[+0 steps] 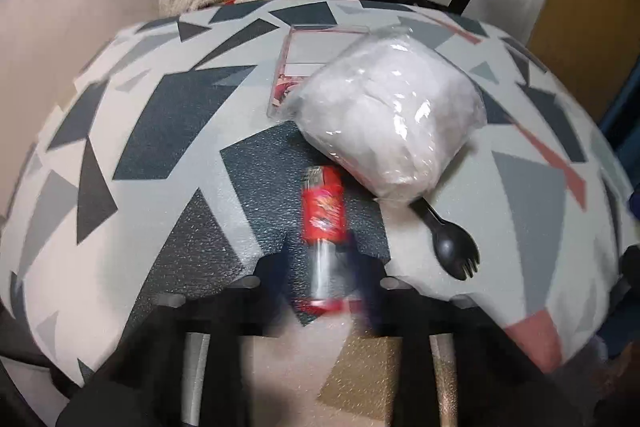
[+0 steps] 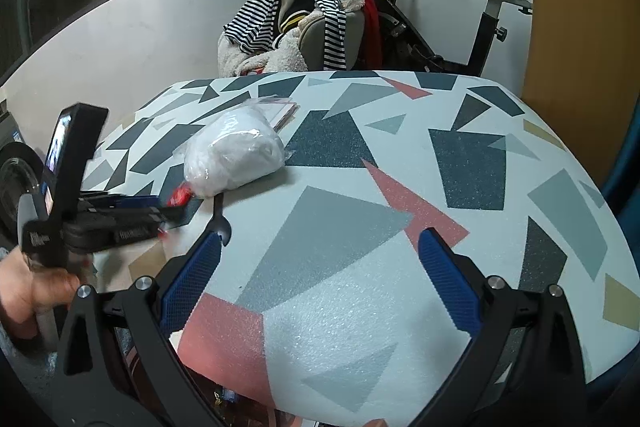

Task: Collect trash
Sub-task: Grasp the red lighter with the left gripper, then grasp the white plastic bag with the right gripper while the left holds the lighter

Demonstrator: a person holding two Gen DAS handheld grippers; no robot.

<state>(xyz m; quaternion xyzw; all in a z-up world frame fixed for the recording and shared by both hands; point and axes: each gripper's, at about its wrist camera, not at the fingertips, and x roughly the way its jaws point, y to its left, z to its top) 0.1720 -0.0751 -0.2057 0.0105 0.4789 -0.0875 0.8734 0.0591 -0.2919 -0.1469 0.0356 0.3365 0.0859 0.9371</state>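
Surface [image 2: 340,327]: rounded top under a foam cover patterned with grey, dark blue, white and salmon shards.

Red wrapper [image 1: 323,215]: crinkled red and silver snack wrapper, blurred in the left wrist view, lying lengthwise between the fingers of the left gripper [image 1: 320,259] near the surface's edge. The fingers sit close in on either side of it (contact appears made, though the blur leaves this unsure). Seen from the right wrist camera, a red scrap shows at that gripper's tip.

Clear bag [image 1: 390,119]: plastic bag stuffed with white material, resting just beyond the wrapper and touching its far end.

Black spork [image 1: 450,247]: lies on the surface with its handle tucked under the bag and its tines pointing toward the near edge.

Clear flat case [image 1: 316,67]: partly under the bag's far side, red print inside.

Right gripper [image 2: 320,255]: blue-padded fingers spread wide, hovering over bare cover, holding nothing; its left finger sits just beside the spork's tines.

Background: chair heaped with striped clothes [image 2: 288,11]; exercise bike [image 2: 492,15].
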